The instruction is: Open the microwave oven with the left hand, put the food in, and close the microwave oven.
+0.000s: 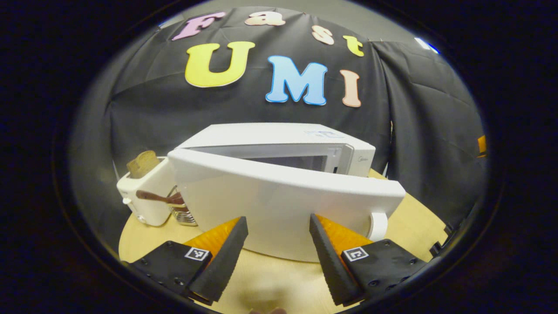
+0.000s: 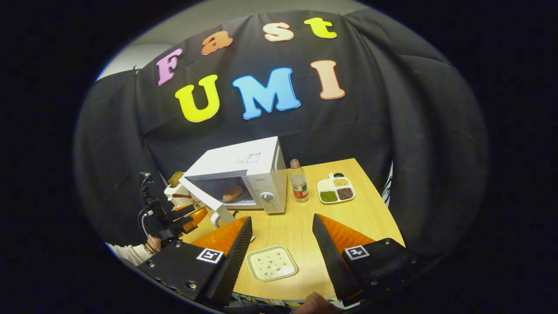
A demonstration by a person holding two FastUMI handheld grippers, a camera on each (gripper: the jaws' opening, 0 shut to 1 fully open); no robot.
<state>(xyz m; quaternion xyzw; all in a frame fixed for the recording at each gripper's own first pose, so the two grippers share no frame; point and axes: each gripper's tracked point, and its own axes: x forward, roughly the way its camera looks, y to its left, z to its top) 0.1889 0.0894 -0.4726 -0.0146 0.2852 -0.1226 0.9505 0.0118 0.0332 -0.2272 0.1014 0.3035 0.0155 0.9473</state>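
Left tongs (image 1: 278,244) released, fingers spread wide, gripping nothing, aimed at the outer face of the white microwave door (image 1: 283,205). Door swung partly open, its round handle (image 1: 378,225) just beyond the finger on the right of the left gripper view. Behind the door, the microwave oven (image 1: 279,141) on the wooden counter (image 1: 279,283). On the left of that view, beside the oven, a white toaster (image 1: 144,192) with a slice of bread (image 1: 143,163) standing up from its slot, and a metal holder (image 1: 181,213) with a brown-handled utensil (image 1: 159,198) across it.

Right tongs (image 2: 281,244) likewise released and empty, hovering above the near end of the counter (image 2: 348,218) over a small square plate (image 2: 271,262), pale and speckled. Farther off in the right gripper view, the oven (image 2: 244,172) with its door (image 2: 205,198) ajar and the food (image 2: 233,192), a brown bun-like piece, lying inside the cavity. Left tongs (image 2: 185,220) visible near the door's free edge, held by a hand (image 2: 152,244) with a pale sleeve. Just beside the oven, a clear bottle (image 2: 298,181) with a red label, upright; beyond it a divided tray (image 2: 335,189) with green, dark and tan grains in separate compartments.
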